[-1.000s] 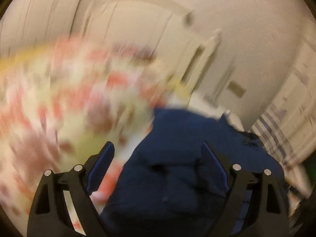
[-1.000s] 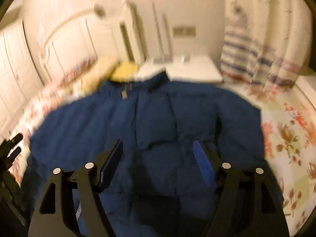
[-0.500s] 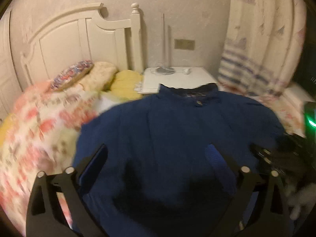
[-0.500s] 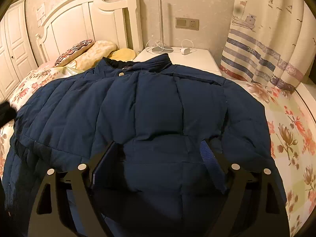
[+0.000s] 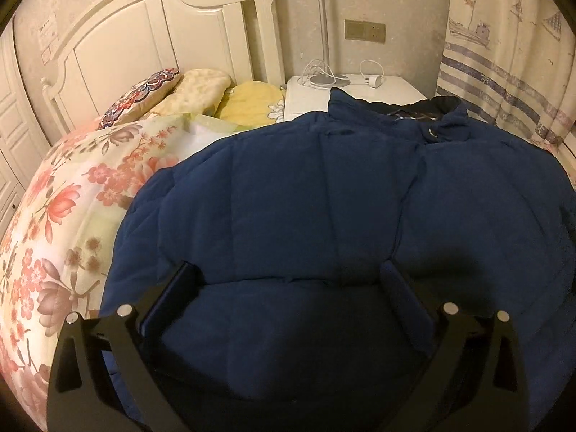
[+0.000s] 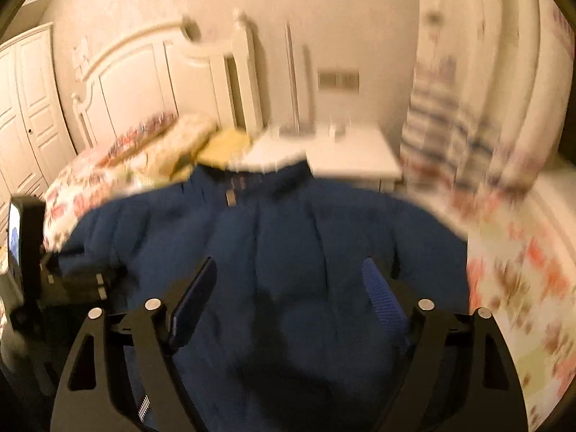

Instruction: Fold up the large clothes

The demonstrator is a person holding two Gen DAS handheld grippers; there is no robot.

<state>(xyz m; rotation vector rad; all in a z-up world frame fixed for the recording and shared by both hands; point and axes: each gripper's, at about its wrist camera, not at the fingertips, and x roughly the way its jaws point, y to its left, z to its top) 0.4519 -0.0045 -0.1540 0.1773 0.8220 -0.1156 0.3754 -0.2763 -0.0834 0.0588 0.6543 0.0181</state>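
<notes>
Spread flat on the floral bed (image 5: 68, 216), the navy padded jacket (image 5: 324, 198) lies collar toward the white nightstand (image 5: 392, 90). Left gripper (image 5: 288, 280) hovers above its hem, fingers wide apart and empty. Right gripper (image 6: 288, 280), blurred, seems unloaded too, its fingers closing slightly.

Jacket (image 5: 324, 198) solid navy, quilted. Bedspread (image 5: 61, 216) cream with pink/coral flowers. Pillows: 1 multicolour embroidered (image 5: 140, 95), 1 beige (image 5: 198, 84), 1 yellow (image 5: 248, 106). Headboard (image 5: 144, 36) and nightstand (image 5: 392, 90) white. Curtain (image 5: 504, 64) cream, purple stripes, boat print. Gripper frames (image 5: 288, 284) black, pads blue.
</notes>
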